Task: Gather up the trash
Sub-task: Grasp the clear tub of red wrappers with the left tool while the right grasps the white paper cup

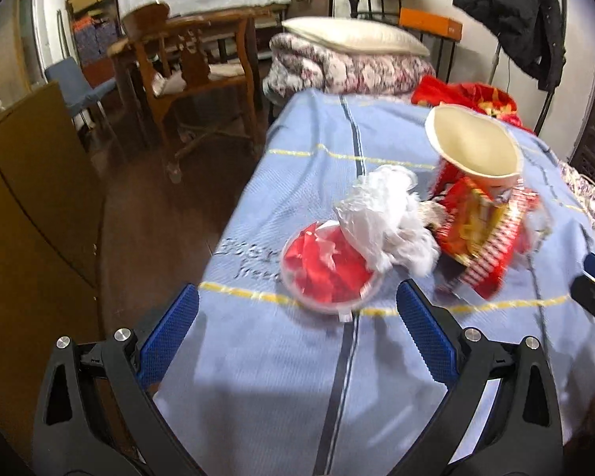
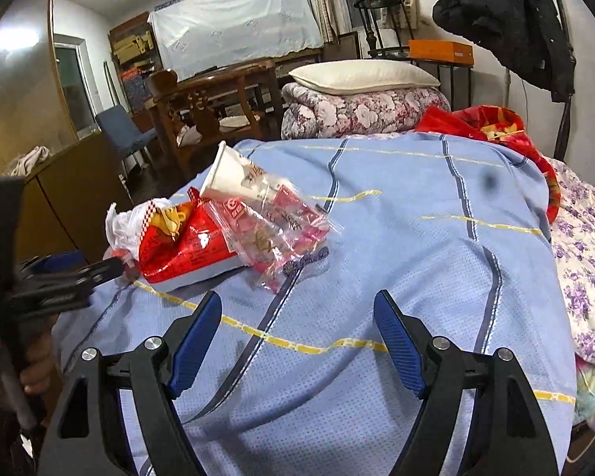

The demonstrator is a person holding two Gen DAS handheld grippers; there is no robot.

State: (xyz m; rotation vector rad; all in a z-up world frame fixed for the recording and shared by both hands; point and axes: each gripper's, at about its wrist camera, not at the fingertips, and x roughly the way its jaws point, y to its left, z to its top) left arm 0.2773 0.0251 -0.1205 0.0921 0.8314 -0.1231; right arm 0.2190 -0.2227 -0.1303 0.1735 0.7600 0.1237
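A heap of trash lies on the blue bed sheet (image 1: 321, 139). Nearest my left gripper (image 1: 297, 297) is a clear round lid holding red scraps (image 1: 329, 273), with a crumpled white plastic bag (image 1: 384, 218) behind it. To the right stand a paper cup (image 1: 472, 146) and a red snack bag (image 1: 480, 234). The left gripper is open, empty, just short of the lid. In the right wrist view the paper cup (image 2: 234, 174), red snack bag (image 2: 178, 246) and a clear wrapper (image 2: 281, 230) lie ahead and left of my open, empty right gripper (image 2: 297, 305).
A wooden cabinet (image 1: 31, 206) stands left of the bed. Wooden chairs (image 1: 186, 59) and a blue chair (image 1: 79, 83) are beyond. Folded floral quilt with pillow (image 1: 349, 55) and a red blanket (image 1: 468, 95) lie at the bed's far end. A dark coat (image 1: 511, 12) hangs right.
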